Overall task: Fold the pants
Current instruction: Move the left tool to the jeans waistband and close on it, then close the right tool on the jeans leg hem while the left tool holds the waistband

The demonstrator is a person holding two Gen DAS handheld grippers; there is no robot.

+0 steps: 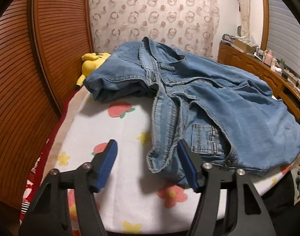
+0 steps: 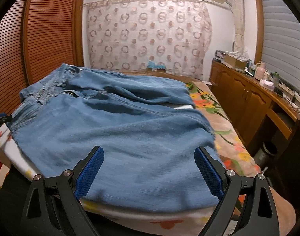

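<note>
Left wrist view: the left tongs (image 1: 147, 165) hang wide apart, holding nothing, low over the near edge of the bed (image 1: 118, 129). Their right pad lies just beside or against the rumpled waistband of the jeans (image 1: 218, 102), with the back pocket just behind it; I cannot tell whether it touches. The jeans lie bunched across a white flowered sheet, the seat end heaped toward a yellow plush toy (image 1: 92, 64) by the louvred wardrobe. Right wrist view: the right tongs (image 2: 149, 170) are also spread wide and empty, hovering over the broad flat leg cloth of the jeans, which reaches the near edge of the bed; the waistband sits at far left, the leg hems toward the right, over a floral blanket (image 2: 226, 135). By my reading, folding has barely begun: the garment is laid out but still creased, with no clean fold. Next, each tongs would need to close on an edge, left at the waistband and right near the hem, and smooth or lift the cloth before one half is carried over the other.
</note>
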